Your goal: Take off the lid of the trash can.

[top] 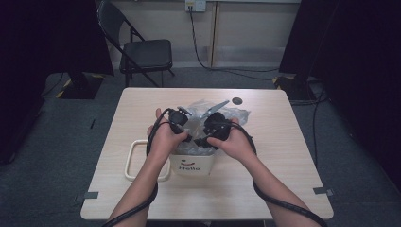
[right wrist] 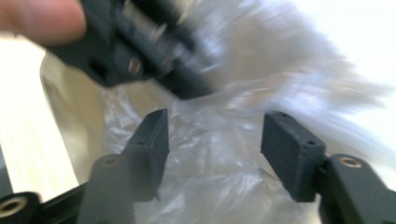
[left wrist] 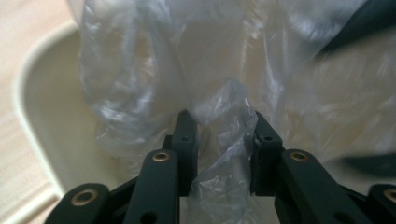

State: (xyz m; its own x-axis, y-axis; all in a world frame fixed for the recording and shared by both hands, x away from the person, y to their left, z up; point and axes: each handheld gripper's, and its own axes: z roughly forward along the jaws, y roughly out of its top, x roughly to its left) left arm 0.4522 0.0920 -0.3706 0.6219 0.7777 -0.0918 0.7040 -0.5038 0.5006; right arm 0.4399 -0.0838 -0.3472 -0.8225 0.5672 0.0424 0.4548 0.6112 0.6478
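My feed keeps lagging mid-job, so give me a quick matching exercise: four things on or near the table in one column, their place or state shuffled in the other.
Things:
1. plastic bag
2. white bin
3. cream tray
4. folding chair

Place or state:
A. on the floor beyond the table
B. flat on the table, beside the bin on the left gripper's side
C. clear, crumpled, bulging out of the bin
D. near table edge, "Hello" on its front

Pairs: 1-C, 2-D, 3-B, 4-A
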